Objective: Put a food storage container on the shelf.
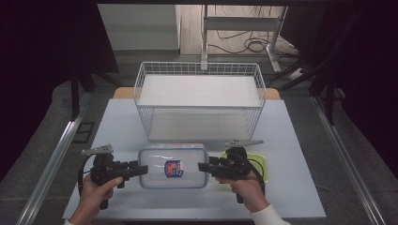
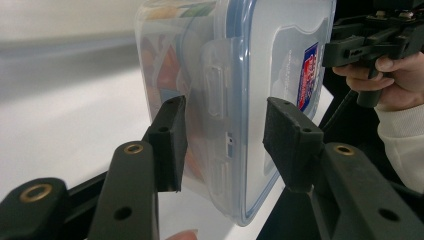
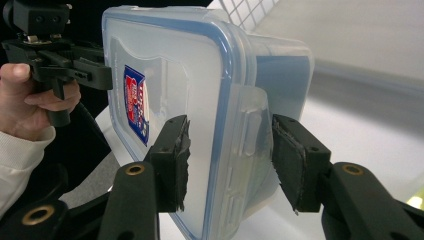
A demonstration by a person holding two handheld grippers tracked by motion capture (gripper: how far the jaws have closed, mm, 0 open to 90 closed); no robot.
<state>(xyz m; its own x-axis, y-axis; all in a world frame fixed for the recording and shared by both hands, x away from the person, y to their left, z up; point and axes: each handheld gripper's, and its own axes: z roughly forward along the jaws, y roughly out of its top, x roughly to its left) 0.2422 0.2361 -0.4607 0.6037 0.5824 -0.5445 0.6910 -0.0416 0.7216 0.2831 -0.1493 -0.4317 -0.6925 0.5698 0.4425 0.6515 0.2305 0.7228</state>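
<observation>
We hold the plastic box (image 1: 173, 166) between us, left gripper (image 1: 141, 169) and right gripper (image 1: 202, 167) each clamping an end latch in its jaws. Frosted walls blur its colourful contents. Behind our right hand, a green thing (image 1: 261, 162) on the counter (image 1: 291, 140) is mostly hidden.

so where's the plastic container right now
In the high view the plastic container is near the table's front edge, between the left gripper and right gripper, just in front of the wire basket.
</observation>
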